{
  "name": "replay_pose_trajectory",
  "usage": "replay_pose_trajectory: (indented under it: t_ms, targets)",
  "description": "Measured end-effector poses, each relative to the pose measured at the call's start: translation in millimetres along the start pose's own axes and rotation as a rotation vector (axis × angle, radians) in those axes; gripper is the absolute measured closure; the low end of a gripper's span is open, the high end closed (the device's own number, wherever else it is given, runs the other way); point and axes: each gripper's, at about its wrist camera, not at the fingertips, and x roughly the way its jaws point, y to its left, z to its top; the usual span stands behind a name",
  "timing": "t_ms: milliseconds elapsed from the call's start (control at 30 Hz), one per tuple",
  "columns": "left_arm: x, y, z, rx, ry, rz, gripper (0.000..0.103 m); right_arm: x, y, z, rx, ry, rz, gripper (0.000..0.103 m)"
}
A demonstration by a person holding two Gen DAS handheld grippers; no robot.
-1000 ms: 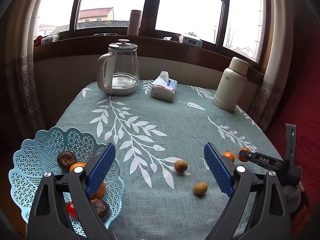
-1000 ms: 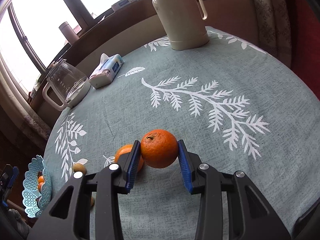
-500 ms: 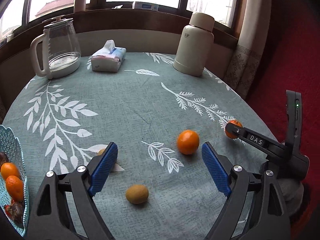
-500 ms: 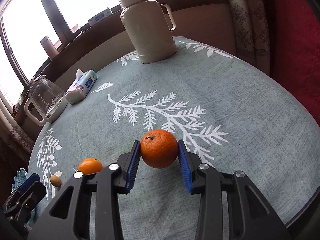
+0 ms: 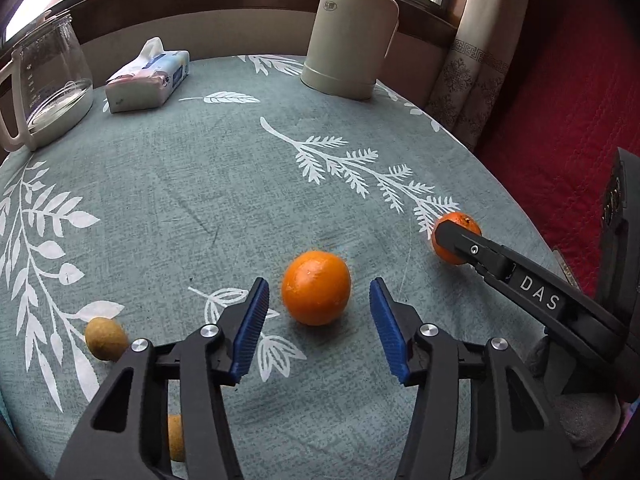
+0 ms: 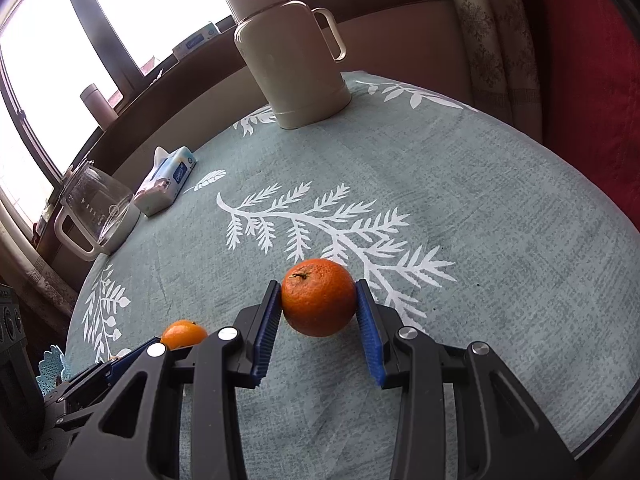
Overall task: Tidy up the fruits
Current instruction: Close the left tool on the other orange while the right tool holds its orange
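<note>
In the left wrist view an orange (image 5: 316,288) lies on the tablecloth just ahead of my open left gripper (image 5: 318,312), between the lines of its blue pads without touching them. My right gripper (image 6: 318,304) is shut on a second orange (image 6: 319,298), which also shows at the right of the left wrist view as the held orange (image 5: 460,220) at the tip of the right gripper's black arm (image 5: 520,280). A kiwi (image 5: 105,338) sits left of my left fingers, another kiwi (image 5: 176,436) lies half hidden under them. The loose orange (image 6: 184,334) shows beside the left gripper's tip.
A cream thermos (image 5: 352,36) stands at the back, a tissue pack (image 5: 146,78) and a glass kettle (image 5: 44,88) at the back left. The blue basket's rim (image 6: 52,368) peeks in at the far left. The table edge (image 5: 520,200) drops off to the right beside red fabric.
My left gripper has swung right, away from the basket, and closed in on the loose orange, its jaws narrower. The right gripper still holds its orange and has shifted right and back.
</note>
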Motion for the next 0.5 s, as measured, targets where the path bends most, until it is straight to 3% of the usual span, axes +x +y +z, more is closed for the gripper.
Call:
replay_pose_trajectory:
  t_ms: [33, 400, 500]
  targets:
    - [2, -1, 1, 0.003, 0.006, -0.001, 0.065, 0, 0, 0, -0.001, 0.000, 0.000, 0.065]
    - [-17, 6, -3, -0.015, -0.039, 0.018, 0.067, -1, 1, -1, -0.003, -0.008, 0.001, 0.065]
    - [-34, 13, -2, -0.031, -0.077, 0.024, 0.082, -2, 2, -2, -0.012, -0.013, -0.002, 0.065]
